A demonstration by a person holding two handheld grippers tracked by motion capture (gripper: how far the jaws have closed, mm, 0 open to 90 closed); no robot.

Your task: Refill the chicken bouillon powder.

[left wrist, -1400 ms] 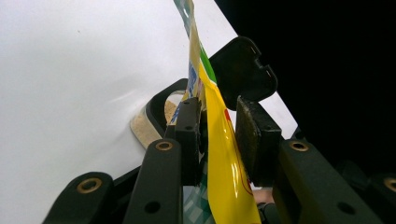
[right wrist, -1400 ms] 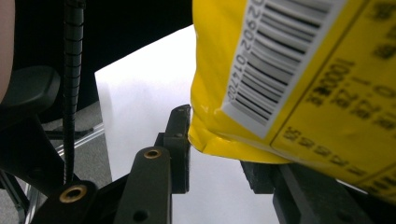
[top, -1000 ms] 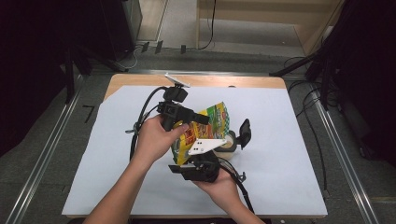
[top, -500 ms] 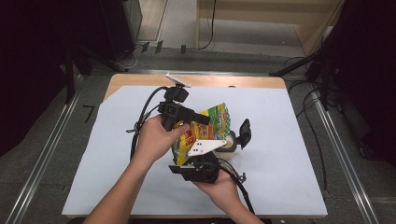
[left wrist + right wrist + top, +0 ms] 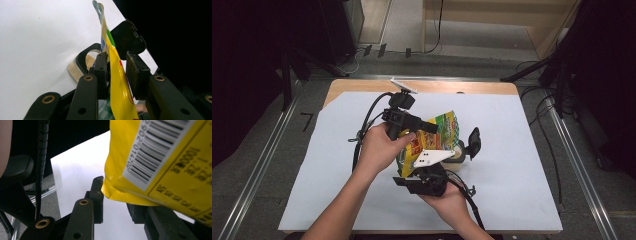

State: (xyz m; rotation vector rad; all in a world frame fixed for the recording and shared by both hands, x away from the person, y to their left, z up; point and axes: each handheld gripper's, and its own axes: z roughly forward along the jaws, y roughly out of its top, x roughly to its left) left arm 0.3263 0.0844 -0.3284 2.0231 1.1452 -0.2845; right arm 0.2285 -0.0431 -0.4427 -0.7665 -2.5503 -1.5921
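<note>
A glossy yellow snack bag with green and red print (image 5: 439,137) is held up above the middle of the table, between the two grippers. The left gripper (image 5: 115,75) has the bag's thin edge between its jaws, one pad against it and the other just off it, so whether it truly clamps cannot be told. The left hand (image 5: 379,147) wraps its handle from the side. The right gripper (image 5: 113,197) sits below, jaws apart, the bag's barcoded bottom corner over them; the right hand (image 5: 444,195) cups it from underneath. A white sheet (image 5: 522,165) covers the wooden table (image 5: 362,86). Beside the bag a black-framed cork-coloured ring (image 5: 82,65) lies on the sheet. Grey floor and dark cables surround the table.
</note>
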